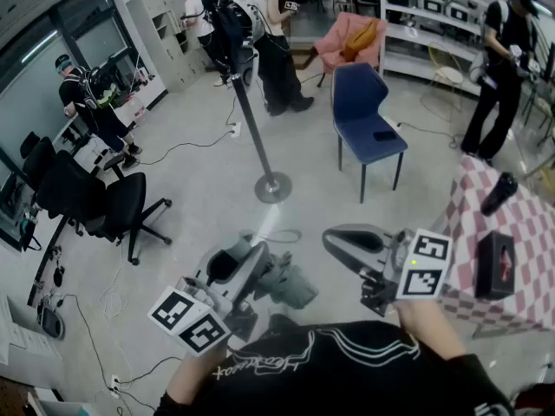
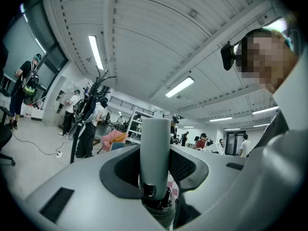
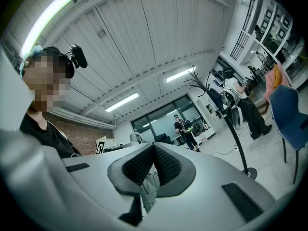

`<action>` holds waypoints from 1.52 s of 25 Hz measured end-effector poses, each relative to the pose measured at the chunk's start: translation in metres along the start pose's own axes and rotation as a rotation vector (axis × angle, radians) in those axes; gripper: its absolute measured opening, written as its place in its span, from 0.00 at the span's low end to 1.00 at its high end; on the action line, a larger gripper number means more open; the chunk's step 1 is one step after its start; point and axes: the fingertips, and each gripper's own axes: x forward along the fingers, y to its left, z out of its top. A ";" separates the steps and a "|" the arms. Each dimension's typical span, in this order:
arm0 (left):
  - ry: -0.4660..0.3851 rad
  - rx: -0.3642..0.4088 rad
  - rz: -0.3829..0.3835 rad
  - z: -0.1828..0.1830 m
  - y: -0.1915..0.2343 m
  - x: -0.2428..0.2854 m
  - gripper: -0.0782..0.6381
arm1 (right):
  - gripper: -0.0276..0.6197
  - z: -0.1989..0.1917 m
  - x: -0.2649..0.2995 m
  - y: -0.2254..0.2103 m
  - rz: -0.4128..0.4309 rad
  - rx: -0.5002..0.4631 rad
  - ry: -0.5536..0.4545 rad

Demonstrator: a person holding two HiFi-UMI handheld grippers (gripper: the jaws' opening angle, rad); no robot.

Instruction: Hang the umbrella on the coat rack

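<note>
Grey floor point(image 1: 195, 189) below, left gripper point(image 1: 257, 262) clamps the umbrella point(image 2: 155, 150).

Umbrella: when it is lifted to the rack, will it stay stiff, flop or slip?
The umbrella is probably stiff at its handle, which the left tongs clamp; that smooth cylinder might slip. Its folded cloth, pinched in the right tongs, looks soft and would likely sag.

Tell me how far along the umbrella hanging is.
Picked up: the umbrella is in hand, left gripper shut on its handle, right gripper pinching its fabric. Remaining: the coat rack stands ahead across the floor; carry it there and hook it.
</note>
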 end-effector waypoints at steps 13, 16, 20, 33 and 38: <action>-0.023 -0.046 0.019 -0.005 0.018 -0.015 0.31 | 0.06 -0.012 0.019 -0.001 0.012 0.040 0.009; -0.029 -0.047 0.030 -0.006 0.028 -0.015 0.31 | 0.06 -0.010 0.023 -0.008 0.024 0.090 -0.018; -0.038 -0.056 0.036 -0.003 0.042 -0.010 0.31 | 0.06 -0.006 0.031 -0.022 0.010 0.096 -0.014; -0.059 -0.089 0.080 0.005 0.133 0.020 0.31 | 0.06 -0.002 0.100 -0.098 0.024 0.131 0.044; -0.052 -0.103 0.087 0.021 0.189 0.049 0.31 | 0.06 0.013 0.140 -0.146 0.010 0.143 0.052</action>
